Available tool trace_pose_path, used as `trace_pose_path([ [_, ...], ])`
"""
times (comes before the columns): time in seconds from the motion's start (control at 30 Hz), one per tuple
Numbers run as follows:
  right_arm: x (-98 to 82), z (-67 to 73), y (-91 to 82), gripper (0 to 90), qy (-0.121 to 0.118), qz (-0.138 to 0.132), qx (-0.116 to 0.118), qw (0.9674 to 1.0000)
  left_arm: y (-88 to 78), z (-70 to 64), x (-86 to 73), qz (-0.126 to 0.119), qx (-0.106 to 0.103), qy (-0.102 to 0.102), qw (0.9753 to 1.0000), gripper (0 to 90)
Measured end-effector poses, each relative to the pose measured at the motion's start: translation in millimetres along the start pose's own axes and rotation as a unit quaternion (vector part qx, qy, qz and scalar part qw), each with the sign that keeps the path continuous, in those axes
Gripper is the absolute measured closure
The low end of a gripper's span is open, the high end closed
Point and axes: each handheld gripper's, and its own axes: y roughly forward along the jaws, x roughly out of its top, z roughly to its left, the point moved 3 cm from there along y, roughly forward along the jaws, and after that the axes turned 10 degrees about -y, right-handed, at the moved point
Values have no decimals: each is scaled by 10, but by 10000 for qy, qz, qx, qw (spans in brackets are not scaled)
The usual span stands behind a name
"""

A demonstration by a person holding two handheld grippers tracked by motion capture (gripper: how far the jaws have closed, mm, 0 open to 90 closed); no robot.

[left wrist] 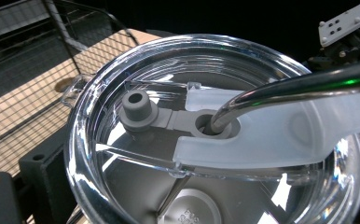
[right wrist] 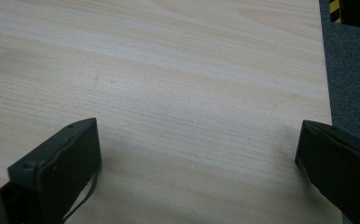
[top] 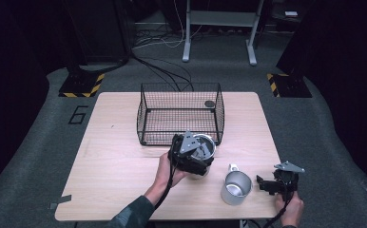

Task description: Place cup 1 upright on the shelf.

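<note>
A steel tumbler point(top: 206, 146) with a clear lid point(left wrist: 122, 60) is just in front of the wire basket point(top: 179, 114). My left gripper point(top: 198, 159) is shut around its body. One black jaw presses its left side; the other jaw is hidden behind the cup. In the left gripper view a bent metal straw point(left wrist: 285, 86) passes through the lid's hole, beside a grey stopper point(left wrist: 136, 109). A steel mug point(top: 236, 187) with a handle stands near the table's front edge. To its right my right gripper point(top: 263, 184) is open over bare wood point(right wrist: 197, 93), nothing between its jaws.
The black wire basket holds a small dark disc point(top: 209, 103) in its back right corner. The table's right edge point(right wrist: 325, 70) runs close to the right gripper, with grey carpet beyond. Bare tabletop point(top: 110, 161) lies to the left.
</note>
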Motion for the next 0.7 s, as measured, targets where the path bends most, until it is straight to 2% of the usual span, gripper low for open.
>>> trace_pose_path([
  [0.1,0,0,0,0,-1,1,-6,10000,-39,33,-12,-7,47,-50,10000,38],
  [0.13,0,0,0,0,3,0,-8,10000,-69,75,-21,-15,129,-35,9999,38],
  [0.17,0,0,0,0,3,0,-8,10000,-69,75,-21,-15,129,-35,9999,38],
  [0.2,0,0,0,0,2,-1,-8,10000,-81,85,-30,-22,111,-121,9999,38],
  [0.33,0,-1,0,0,-1,2,-1,10000,-144,162,-37,-23,188,-126,9997,38],
  [0.7,-1,-3,1,0,25,15,15,10000,-260,261,-33,-53,254,-236,9994,38],
])
